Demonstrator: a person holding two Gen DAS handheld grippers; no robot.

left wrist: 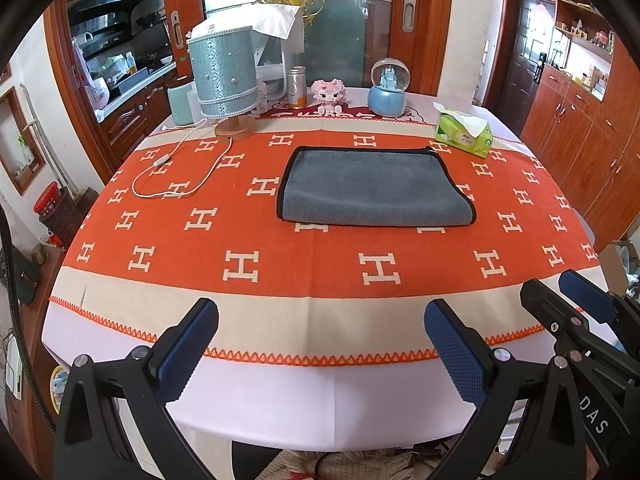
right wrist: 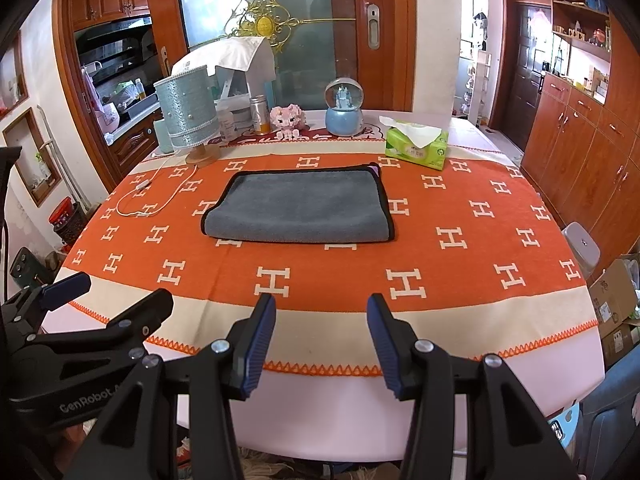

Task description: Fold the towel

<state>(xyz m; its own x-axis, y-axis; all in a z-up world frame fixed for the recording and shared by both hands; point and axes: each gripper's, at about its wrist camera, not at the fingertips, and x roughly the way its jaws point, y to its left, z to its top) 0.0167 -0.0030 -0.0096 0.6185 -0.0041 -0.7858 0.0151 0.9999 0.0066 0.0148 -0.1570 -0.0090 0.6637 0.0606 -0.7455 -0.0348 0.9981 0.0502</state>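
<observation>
Plush grey towel [left wrist: 376, 188], black-edged, lies folded rectangular on woven tablecloth [left wrist: 304, 264].

Both tools are matte black plastic frames with angular, triangular cut-out arms joined by round silver screws. The left tongs [left wrist: 320, 344] carry dark blue pads with a fine dimpled texture; the right tongs [right wrist: 322, 346] carry blue ribbed pads. White lettering reads "DAS" on one body and "GenRobot" on the other.

I count one towel [left wrist: 376, 188], one lamp [left wrist: 224, 72], one tissue pack [left wrist: 464, 134]. One snow globe [left wrist: 388, 88], one pink toy [left wrist: 329, 96].
</observation>
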